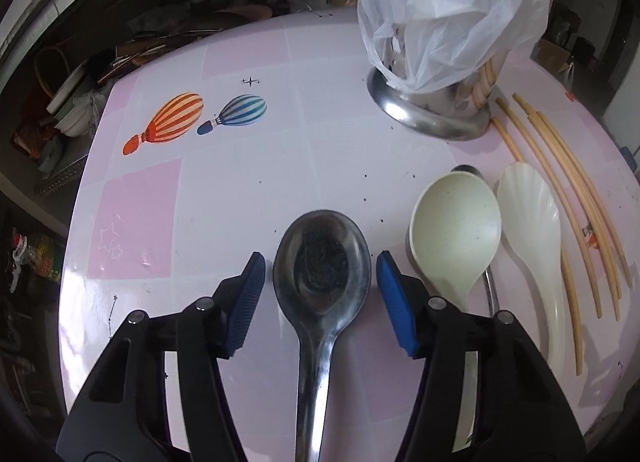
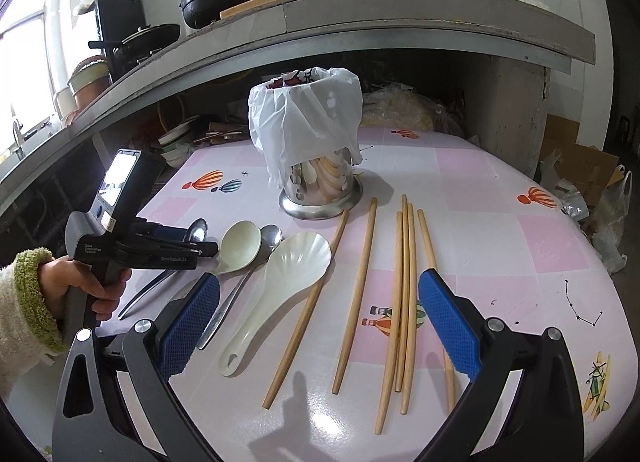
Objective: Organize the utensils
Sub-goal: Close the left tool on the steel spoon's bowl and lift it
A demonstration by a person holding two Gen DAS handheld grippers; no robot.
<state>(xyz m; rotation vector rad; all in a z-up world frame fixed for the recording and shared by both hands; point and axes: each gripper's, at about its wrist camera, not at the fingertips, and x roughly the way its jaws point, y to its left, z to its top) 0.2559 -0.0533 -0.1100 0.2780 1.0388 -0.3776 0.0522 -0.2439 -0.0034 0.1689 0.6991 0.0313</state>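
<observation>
Left claw (image 1: pixel 320 294) sits open around the metal spoon (image 1: pixel 320 262) lying flat on the pink surface (image 1: pixel 240 190), pads not touching. Right claw (image 2: pixel 320 326) hangs wide open above the chopsticks (image 2: pixel 404 294).

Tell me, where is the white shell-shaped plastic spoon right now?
The white shell-shaped plastic spoon lies on the pink table in the right wrist view, between the round cream plastic spoon and the wooden chopsticks.
</observation>
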